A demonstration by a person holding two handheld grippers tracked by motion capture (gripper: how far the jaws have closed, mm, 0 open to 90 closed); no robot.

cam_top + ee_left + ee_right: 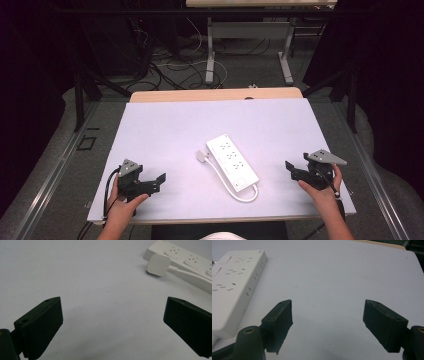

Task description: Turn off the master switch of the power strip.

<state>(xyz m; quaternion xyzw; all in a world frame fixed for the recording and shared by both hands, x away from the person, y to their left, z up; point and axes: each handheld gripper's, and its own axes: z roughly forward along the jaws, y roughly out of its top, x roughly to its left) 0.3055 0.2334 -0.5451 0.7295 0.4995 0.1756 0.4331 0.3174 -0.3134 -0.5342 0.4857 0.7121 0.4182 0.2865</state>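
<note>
White power strip (232, 162) lies flat mid-table, set diagonally, sockets up. Its cord (235, 191) runs along the strip's left side and loops round the near end; the white plug (202, 156) rests just beside the strip's far left side. Table (165, 125) top is pale lavender-white, with a wood edge at the far side.

Left claw (158, 181) near the front-left corner, held in the person's left hand (122, 206), jaws spread wide with nothing between them, well apart from the strip. In the left gripper view, the plug (158, 264) and strip (182, 258) sit at upper right.

Right claw (291, 169) near the front-right edge, held in the right hand (320, 192), jaws wide apart and gripping nothing. In the right gripper view, the strip (230, 287) lies to the left of the jaws, not touching them.
</note>
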